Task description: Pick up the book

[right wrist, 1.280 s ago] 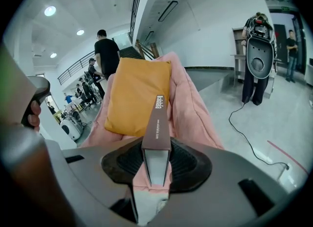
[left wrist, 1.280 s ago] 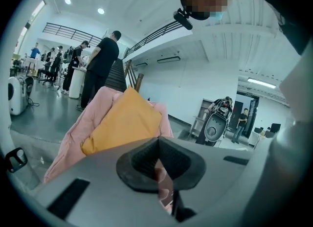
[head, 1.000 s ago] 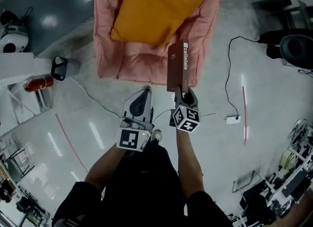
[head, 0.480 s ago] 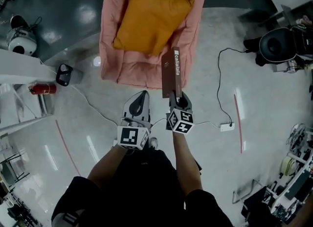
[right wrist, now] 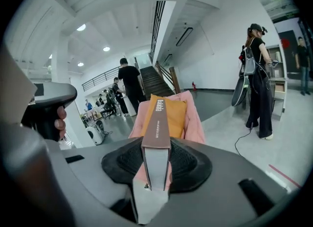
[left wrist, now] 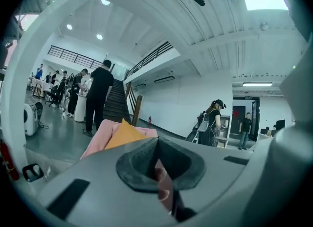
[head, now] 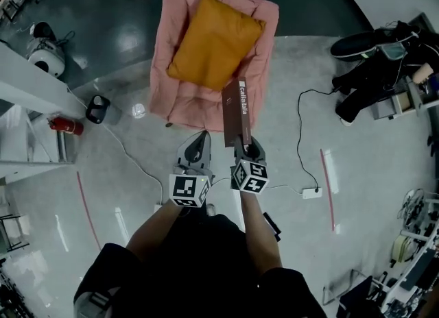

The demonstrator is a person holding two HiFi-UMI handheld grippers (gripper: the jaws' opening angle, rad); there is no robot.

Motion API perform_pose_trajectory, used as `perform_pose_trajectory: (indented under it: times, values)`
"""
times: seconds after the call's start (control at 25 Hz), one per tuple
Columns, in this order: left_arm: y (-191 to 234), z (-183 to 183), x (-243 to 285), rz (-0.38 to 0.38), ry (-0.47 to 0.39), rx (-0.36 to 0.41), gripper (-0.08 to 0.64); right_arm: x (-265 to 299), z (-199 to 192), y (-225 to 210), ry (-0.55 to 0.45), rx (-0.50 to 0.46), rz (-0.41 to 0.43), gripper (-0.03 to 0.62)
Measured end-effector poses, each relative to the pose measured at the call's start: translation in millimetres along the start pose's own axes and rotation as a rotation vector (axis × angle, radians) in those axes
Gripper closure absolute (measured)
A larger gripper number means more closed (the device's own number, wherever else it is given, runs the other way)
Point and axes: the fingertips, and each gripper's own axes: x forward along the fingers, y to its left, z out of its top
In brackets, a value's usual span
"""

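Note:
A brown book [head: 238, 111] with white lettering on its spine stands on edge in the air, in front of a pink armchair [head: 199, 101]. My right gripper [head: 245, 142] is shut on its lower end. In the right gripper view the book [right wrist: 157, 123] runs away from me between the black pads [right wrist: 188, 165], spine up. An orange cushion [head: 214, 39] lies on the armchair seat. My left gripper [head: 200, 136] hangs just left of the right one, jaws together with nothing in them. In the left gripper view its pads [left wrist: 139, 165] meet, with the armchair [left wrist: 102, 135] beyond.
A white cable runs over the pale floor to a power strip [head: 310, 192] at the right. A red fire extinguisher [head: 66, 125] and white shelving stand at the left. Dark bags and clutter [head: 370, 70] sit at the upper right. People [right wrist: 257, 74] stand about the hall; a staircase [left wrist: 115, 103] rises behind.
Both grippers have risen, and the book has gone up with the right one. The armchair looks smaller and farther below. The grip on the book is unchanged.

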Motion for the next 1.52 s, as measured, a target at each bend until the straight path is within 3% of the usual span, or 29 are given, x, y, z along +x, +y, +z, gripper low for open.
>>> perform_pose_trajectory:
  times: [0.68,0.88,1.52]
  values:
    - [-60.6,7.8,-128.0,0.033,-0.011,0.043,0.557,-155.0,-11.1,45.2,-0.057,-0.046,0.116,0.446]
    - [-62.8,18.0,-146.3,0.02,-0.031,0.041,0.557,-183.6,-5.4,54.5,-0.085,-0.014,0.122,0.446]
    - [-63.0,33.0,-189.1,-0.01,-0.018,0.058,0.557,-246.7,8.0,92.7,-0.129,-0.049,0.102,0.445]
